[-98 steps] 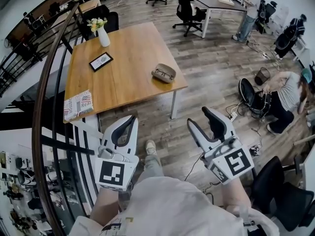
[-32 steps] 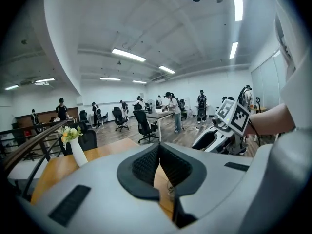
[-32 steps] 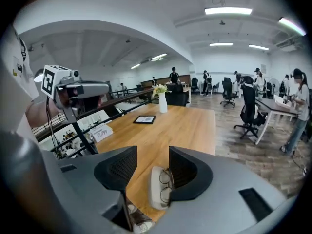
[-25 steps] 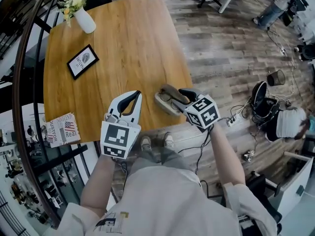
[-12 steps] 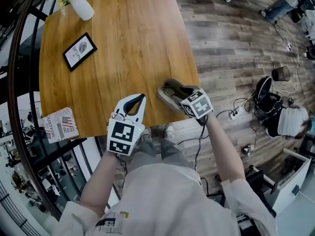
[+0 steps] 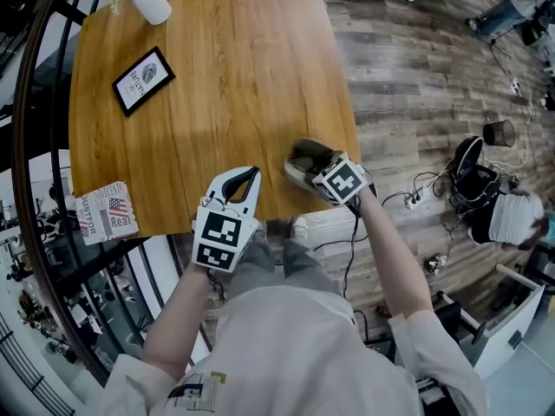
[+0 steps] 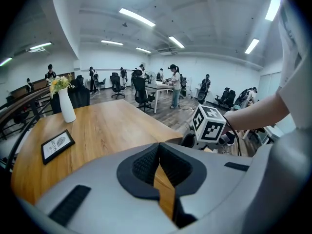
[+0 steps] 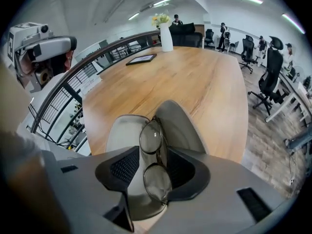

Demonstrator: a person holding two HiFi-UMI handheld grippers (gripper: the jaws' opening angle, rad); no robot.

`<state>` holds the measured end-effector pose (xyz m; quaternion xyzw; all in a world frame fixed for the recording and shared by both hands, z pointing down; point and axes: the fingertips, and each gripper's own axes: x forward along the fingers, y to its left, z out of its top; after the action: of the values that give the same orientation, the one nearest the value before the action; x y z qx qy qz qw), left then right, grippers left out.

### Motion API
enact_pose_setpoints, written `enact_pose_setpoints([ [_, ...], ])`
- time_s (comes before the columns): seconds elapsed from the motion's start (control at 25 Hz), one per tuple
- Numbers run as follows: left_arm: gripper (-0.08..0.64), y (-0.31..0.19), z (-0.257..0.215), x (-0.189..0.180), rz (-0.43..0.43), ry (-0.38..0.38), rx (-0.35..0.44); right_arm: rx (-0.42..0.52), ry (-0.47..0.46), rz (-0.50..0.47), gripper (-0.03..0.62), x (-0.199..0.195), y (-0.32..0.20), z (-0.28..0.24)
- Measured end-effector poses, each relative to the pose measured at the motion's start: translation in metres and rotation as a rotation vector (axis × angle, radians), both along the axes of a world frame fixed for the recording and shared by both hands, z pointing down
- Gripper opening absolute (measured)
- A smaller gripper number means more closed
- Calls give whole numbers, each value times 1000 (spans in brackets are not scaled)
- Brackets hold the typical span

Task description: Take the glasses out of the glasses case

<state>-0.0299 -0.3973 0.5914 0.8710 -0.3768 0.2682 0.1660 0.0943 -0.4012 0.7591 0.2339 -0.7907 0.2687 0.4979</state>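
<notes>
Starting at the left, a booklet lies at the near edge of the surface, with a frame and a vase farther back, all well apart from the work. The left gripper hovers over the near edge, clenched on nothing and not touching the case. To its right the case lies open near the corner, and the glasses rest inside, folded along the hinge line. The right gripper points steeply down into the case with its jaws closing. The glasses stand between the jaws, but the pads do not yet seem to press on them. The main risk is that nothing steadies the case. If the frame snags the lining, the light shell could lift with the glasses or skid off the nearby edge. The pads also line up with the lenses rather than the bridge, so a hard squeeze could smear a lens, bend the thin rim, or let the glasses twist and slip.
</notes>
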Motion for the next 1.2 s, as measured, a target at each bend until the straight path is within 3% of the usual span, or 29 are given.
enact_pose_setpoints([
  [0.28,17,9,3,-6,-12,-3,-9,34,75,-85,116,2,1,1],
  [0.4,17,15,2,-7,-10,-2,-7,3,38,-76,58,-1,11,-3],
  [0.64,17,21,-11,-7,-2,-2,26,28,-39,7,52,0,16,-32],
  [0.88,17,16,-47,-16,-5,-14,121,242,-107,54,54,-4,2,-117],
  [1.08,17,1,-100,-37,-32,-43,236,431,-204,80,54,-14,-7,-214],
  [1.2,17,-1,-137,-47,-65,-13,301,531,-301,110,54,-19,-2,-274],
])
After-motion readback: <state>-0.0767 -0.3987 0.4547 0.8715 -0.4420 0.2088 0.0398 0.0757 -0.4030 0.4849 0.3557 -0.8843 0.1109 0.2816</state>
